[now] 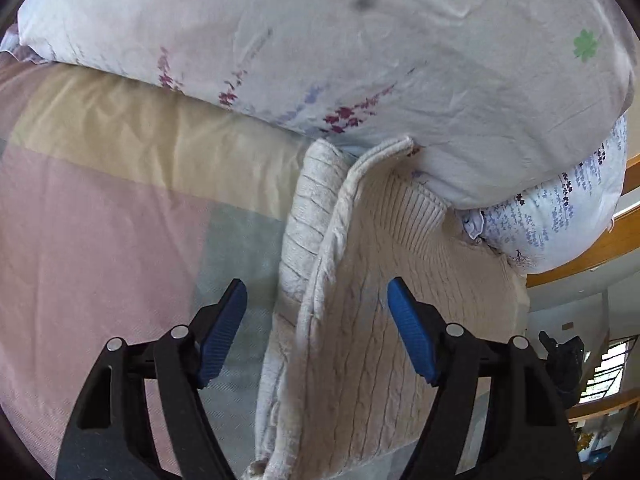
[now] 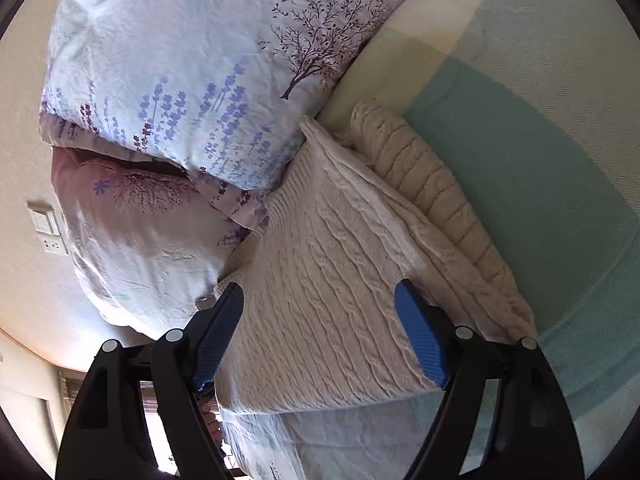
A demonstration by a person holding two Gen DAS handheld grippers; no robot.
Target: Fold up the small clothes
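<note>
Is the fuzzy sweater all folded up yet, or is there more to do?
Mostly folded, it looks like. The cream knit sweater lies doubled over on the bed, with a sleeve tucked along one side, right by the pillows. Nothing is in hand: the left gripper and right gripper are both open above it. Maybe one more fold or some smoothing is left.

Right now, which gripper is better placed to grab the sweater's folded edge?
Left. The left gripper is open astride the cream sweater's folded edge; the right gripper hovers open over flat knit.
</note>
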